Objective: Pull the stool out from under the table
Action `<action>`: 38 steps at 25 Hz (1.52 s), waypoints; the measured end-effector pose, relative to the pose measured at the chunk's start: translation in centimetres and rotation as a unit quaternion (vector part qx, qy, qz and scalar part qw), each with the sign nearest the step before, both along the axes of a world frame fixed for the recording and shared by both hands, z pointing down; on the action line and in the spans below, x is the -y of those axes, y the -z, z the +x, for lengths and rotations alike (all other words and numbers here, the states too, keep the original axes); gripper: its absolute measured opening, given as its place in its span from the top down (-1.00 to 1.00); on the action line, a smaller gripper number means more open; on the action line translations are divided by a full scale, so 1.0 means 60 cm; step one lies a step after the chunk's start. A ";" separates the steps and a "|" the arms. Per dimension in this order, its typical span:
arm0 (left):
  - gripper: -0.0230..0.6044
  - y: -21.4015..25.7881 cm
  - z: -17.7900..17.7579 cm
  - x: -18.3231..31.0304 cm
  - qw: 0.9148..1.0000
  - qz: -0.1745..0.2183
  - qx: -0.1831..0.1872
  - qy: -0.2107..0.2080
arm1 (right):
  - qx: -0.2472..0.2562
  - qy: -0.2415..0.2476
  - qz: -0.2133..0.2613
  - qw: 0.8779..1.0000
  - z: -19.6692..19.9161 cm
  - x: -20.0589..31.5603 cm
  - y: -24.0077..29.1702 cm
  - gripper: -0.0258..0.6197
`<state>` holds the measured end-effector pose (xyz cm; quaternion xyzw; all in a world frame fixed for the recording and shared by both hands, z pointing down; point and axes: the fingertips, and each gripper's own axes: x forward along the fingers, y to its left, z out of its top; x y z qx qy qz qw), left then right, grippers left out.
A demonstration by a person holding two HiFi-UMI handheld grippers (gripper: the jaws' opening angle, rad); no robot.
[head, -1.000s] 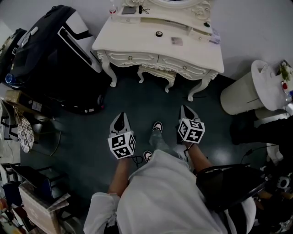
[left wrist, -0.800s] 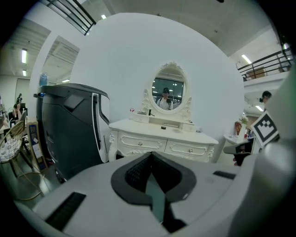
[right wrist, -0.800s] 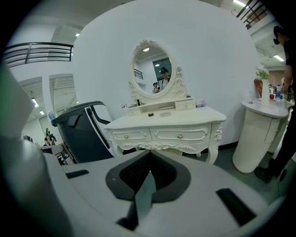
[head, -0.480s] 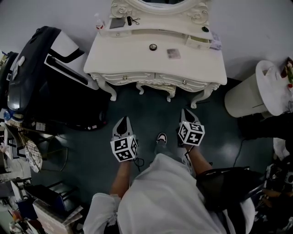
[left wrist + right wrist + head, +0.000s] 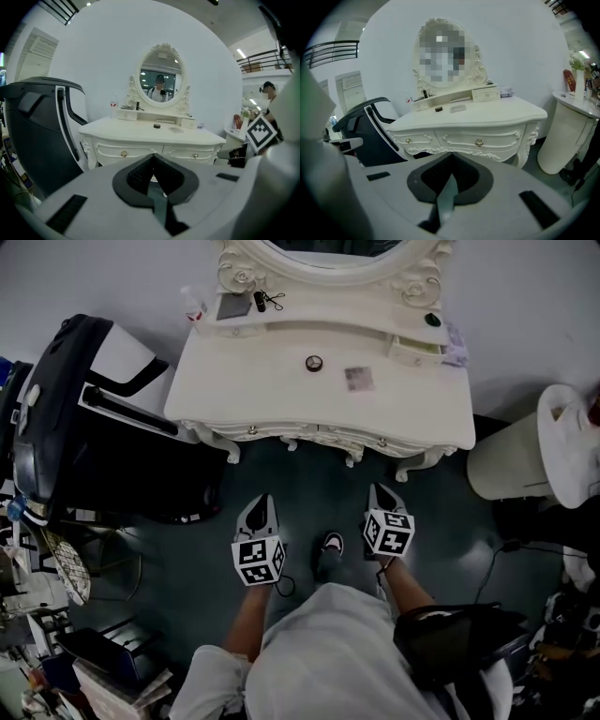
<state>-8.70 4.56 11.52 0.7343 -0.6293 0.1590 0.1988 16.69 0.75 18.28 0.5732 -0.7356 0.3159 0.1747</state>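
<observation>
A white carved dressing table with an oval mirror stands against the wall. The stool is tucked beneath it. Only its carved front feet peek out past the table's front edge in the head view. My left gripper and right gripper hang side by side over the dark floor, a short way in front of the table, both pointing at it. In the left gripper view the jaws are shut with nothing in them. The same holds in the right gripper view. Neither gripper touches the stool.
A large black and white chair stands close to the table's left side. A white round stand sits at its right, with a cable on the floor. Cluttered boxes lie at lower left, a black bag at lower right. The person's shoe is between the grippers.
The view has closed in on the table, which now fills more of the frame and hides more of the stool. Both grippers stay shut and keep their spacing.
</observation>
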 end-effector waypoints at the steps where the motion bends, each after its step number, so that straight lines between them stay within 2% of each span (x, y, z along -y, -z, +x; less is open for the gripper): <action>1: 0.90 -0.007 0.000 0.004 1.000 -0.005 -0.001 0.000 | 0.000 -0.001 -0.004 1.000 -0.003 0.006 -0.005 0.92; 4: 0.90 -0.028 0.001 0.018 1.000 -0.016 -0.003 -0.015 | -0.002 0.000 -0.008 1.000 -0.011 0.022 -0.019 0.92; 8: 0.90 -0.064 0.012 0.045 0.998 -0.028 0.005 -0.065 | -0.014 -0.003 -0.013 1.000 -0.016 0.039 -0.044 0.92; 11: 0.90 -0.090 0.016 0.069 0.996 -0.032 -0.003 -0.085 | -0.012 -0.008 -0.013 1.000 -0.021 0.046 -0.060 0.92; 17: 0.90 -0.173 0.011 0.113 0.996 -0.040 -0.031 -0.080 | -0.017 -0.014 -0.019 1.000 -0.030 0.057 -0.114 0.92; 22: 0.90 -0.285 0.013 0.126 0.995 -0.049 -0.047 -0.074 | -0.036 0.000 -0.046 0.998 -0.039 0.063 -0.209 0.92; 27: 0.90 -0.406 -0.004 0.119 0.993 -0.073 -0.064 -0.064 | 0.007 -0.001 -0.078 0.997 -0.079 0.055 -0.318 0.92; 29: 0.90 -0.449 -0.006 0.114 0.992 -0.080 -0.071 -0.063 | 0.011 0.001 -0.085 0.996 -0.090 0.054 -0.362 0.92; 33: 0.90 -0.530 -0.008 0.118 0.992 -0.081 -0.065 -0.065 | 0.011 0.009 -0.088 0.996 -0.106 0.062 -0.439 0.92; 38: 0.90 -0.633 -0.001 0.129 0.993 -0.078 -0.035 -0.076 | 0.003 0.019 -0.075 0.997 -0.115 0.071 -0.537 0.92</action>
